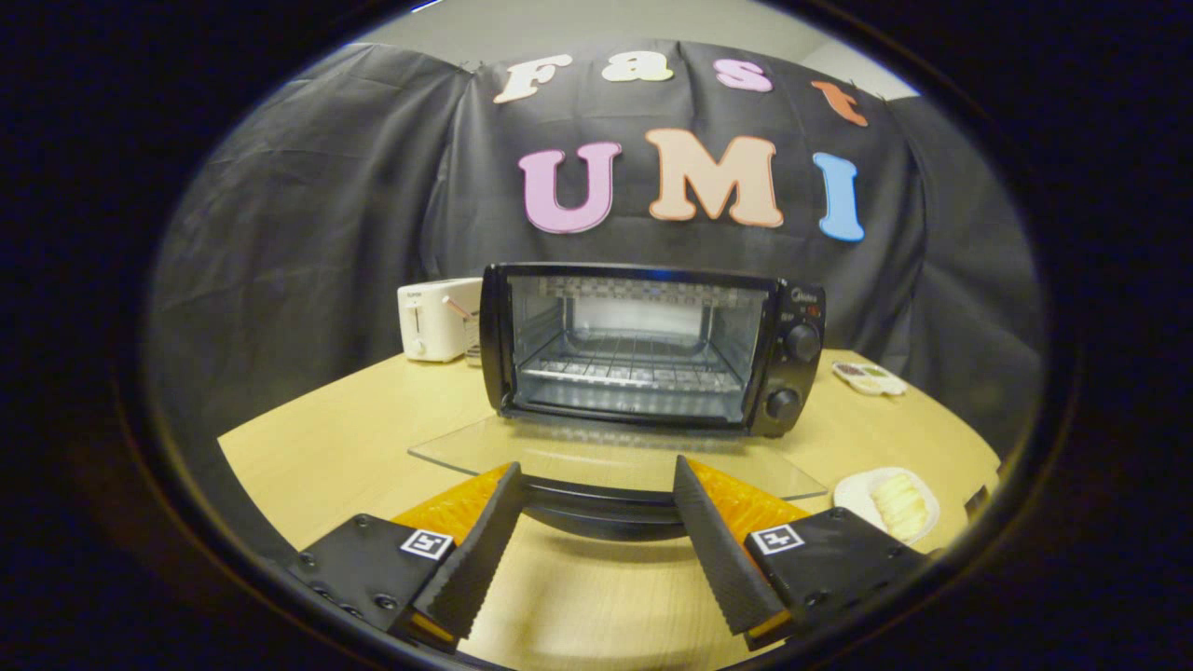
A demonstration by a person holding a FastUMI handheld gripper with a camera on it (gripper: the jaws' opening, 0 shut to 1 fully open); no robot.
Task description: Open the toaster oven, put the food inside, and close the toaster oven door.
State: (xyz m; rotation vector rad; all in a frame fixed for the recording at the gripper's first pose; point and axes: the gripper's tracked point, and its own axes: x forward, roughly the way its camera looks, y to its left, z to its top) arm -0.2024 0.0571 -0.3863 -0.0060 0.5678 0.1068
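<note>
Glass oven door (615, 457) between tool (596, 494) fingers

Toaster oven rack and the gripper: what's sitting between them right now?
In the gripper view, the lowered glass door and its dark handle lie between the open gripper and the toaster oven rack; the handle spans the finger gap.

light: dim, warm, from overhead | brightest: wooden table (373, 438) and pale wall strip at top centre | glare: soft sheen on the toaster oven (652, 347) glass door, lying open — oven cavity lit inside | shadows: soft, under the door handle between the open gripper (596, 485) fingers | focus: centre sharp, rim softer | distortion: strong fisheye — table edges bow
</note>
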